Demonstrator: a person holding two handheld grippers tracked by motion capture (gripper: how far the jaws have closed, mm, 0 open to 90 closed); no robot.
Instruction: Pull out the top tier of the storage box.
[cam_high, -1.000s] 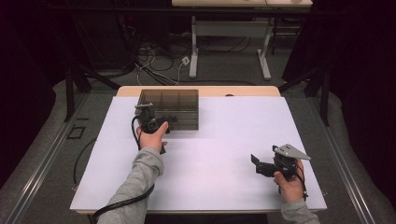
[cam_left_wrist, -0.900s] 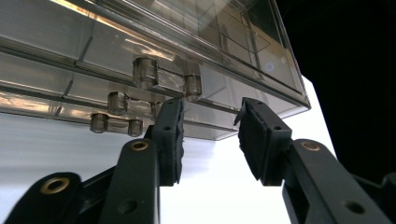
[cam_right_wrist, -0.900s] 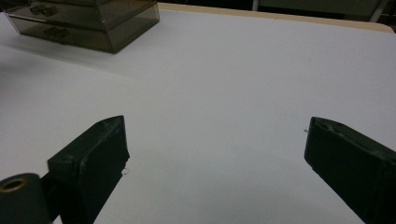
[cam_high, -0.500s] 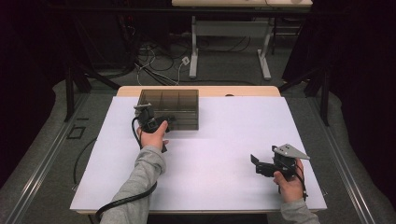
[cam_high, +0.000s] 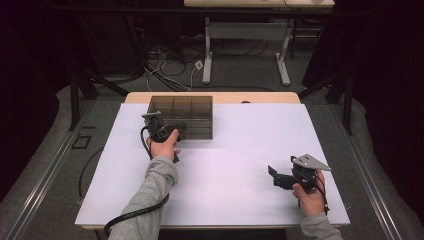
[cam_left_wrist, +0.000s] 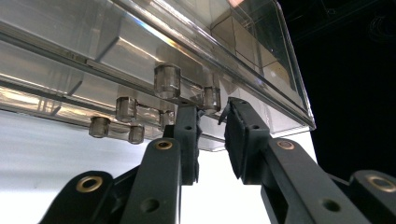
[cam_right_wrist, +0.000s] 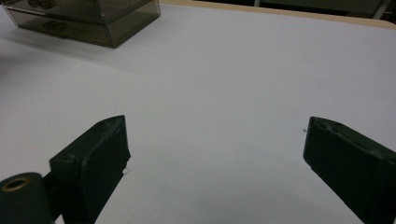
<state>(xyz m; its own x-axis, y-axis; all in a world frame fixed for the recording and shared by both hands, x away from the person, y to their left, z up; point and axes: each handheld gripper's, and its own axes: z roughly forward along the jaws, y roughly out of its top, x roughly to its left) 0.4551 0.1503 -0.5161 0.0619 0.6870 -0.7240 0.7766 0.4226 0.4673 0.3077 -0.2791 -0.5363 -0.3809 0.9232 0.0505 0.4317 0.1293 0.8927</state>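
White sheet (cam_high: 235, 170) over wooden table (cam_high: 270, 98), flat and bare across middle and near right. Dark floor, cables (cam_high: 170, 75) and desk legs (cam_high: 207, 55) beyond far edge. Smoked clear drawer box (cam_high: 181, 116) at far left, near far edge of sheet. Left gripper (cam_left_wrist: 212, 116) at box's near face, jaws narrowly parted around a small drawer knob (cam_left_wrist: 211, 99), not clenched. Right gripper (cam_right_wrist: 215, 154) near right corner, released, jaws spread wide over bare sheet. Open room between box and right gripper.

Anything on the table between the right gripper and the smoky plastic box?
Nothing: in the right gripper view, bare white table runs from the right gripper up to the box. The high view agrees.
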